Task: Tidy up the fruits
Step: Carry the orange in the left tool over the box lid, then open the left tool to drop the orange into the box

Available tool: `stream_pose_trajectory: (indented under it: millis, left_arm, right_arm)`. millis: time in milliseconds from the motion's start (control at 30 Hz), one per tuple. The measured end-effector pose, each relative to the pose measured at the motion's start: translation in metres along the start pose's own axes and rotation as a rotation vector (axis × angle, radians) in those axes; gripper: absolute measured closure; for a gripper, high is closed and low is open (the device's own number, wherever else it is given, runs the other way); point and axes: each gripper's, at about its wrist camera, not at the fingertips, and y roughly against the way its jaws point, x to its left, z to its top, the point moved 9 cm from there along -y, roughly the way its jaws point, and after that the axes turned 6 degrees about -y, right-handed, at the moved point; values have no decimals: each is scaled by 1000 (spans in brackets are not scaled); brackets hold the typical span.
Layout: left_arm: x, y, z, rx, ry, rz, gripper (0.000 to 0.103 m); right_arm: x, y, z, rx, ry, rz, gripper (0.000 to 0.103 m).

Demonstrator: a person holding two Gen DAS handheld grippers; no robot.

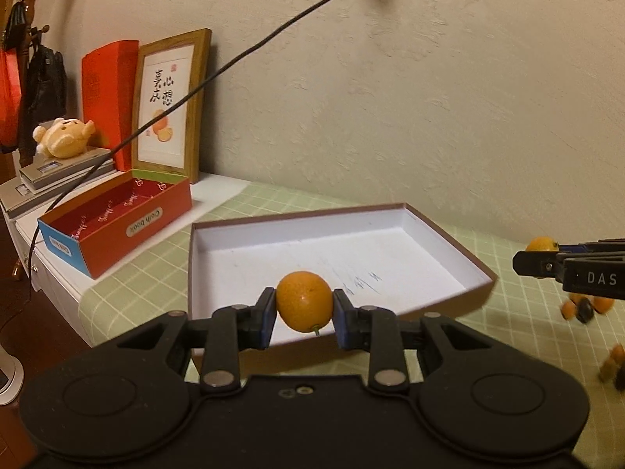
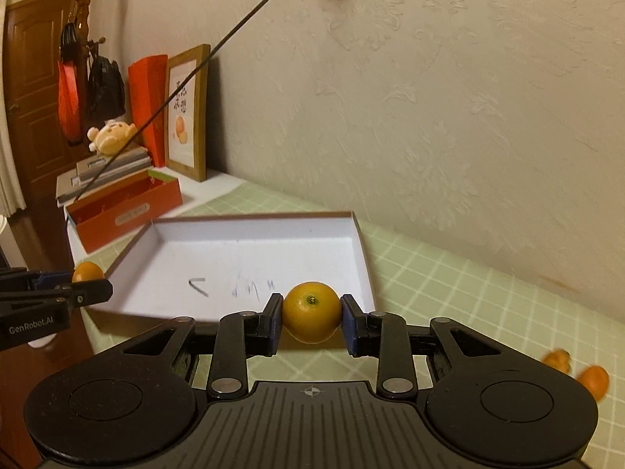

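While left gripper [image 1: 304, 310] and right gripper [image 2: 311, 312] each pinch a small orange fruit [image 1: 304, 301] over the near rim of the empty white tray [image 1: 390, 234], slick round skin risks squirting out, rolling off the tablecloth [image 2: 429, 273]
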Motion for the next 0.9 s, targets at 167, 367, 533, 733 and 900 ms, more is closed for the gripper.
stream_pose_trajectory:
  millis: [167,367,533,733,900]
  left_arm:
    - [8,-15,9,-11,18,22,82]
    - [20,-30,14,-11,36,45,82]
    - [25,-41,9,10,36,64,82]
    - [34,-50,7,25,46,81,82]
    - [40,-58,6,39,55,96,82]
  right_arm:
    - [4,-20,11,-10,-2,26,72]
    - [7,-46,16,-6,-4,43,72]
    - [9,-62,20,-3,-15,55,72]
    - [9,-77,24,0,-27,62,72]
    - [6,-89,22,14,-26,57,72]
